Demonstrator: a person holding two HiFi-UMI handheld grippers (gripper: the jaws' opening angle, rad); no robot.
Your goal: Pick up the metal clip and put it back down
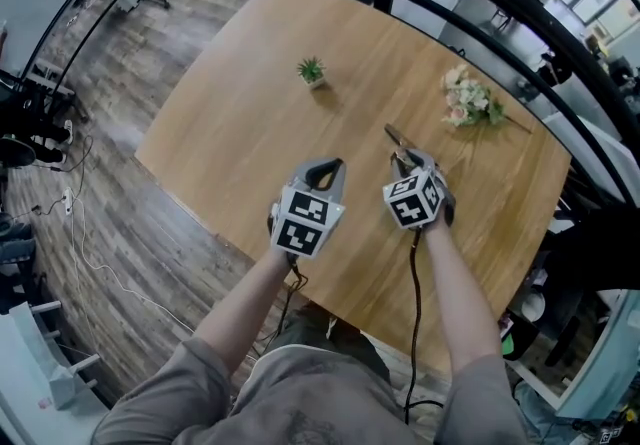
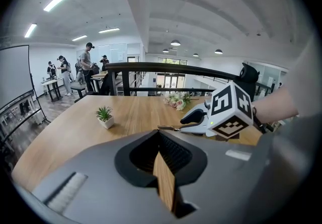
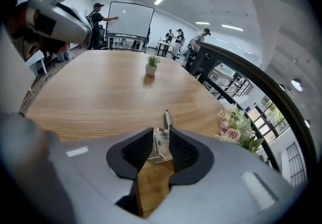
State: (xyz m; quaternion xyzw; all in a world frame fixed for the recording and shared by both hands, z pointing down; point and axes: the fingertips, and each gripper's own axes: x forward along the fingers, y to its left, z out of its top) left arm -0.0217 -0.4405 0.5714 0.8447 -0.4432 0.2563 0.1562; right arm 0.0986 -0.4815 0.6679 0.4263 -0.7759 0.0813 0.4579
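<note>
The metal clip (image 1: 398,140) lies on the wooden table (image 1: 240,133), its thin end pointing away from me. My right gripper (image 1: 410,163) is low over it, and in the right gripper view the clip (image 3: 161,143) sits between the dark pads with a slim gap on its left side, so the jaws are open around it. In the left gripper view the clip (image 2: 171,128) pokes out from the tips of the right gripper (image 2: 193,121). My left gripper (image 1: 321,171) hovers just to the left of it, with its pads (image 2: 173,155) meeting and nothing between them.
A small potted plant (image 1: 312,71) stands farther back on the table. A bunch of pale flowers (image 1: 468,101) lies at the far right, near the table's edge and a black railing (image 1: 520,23). Several people stand at desks far off.
</note>
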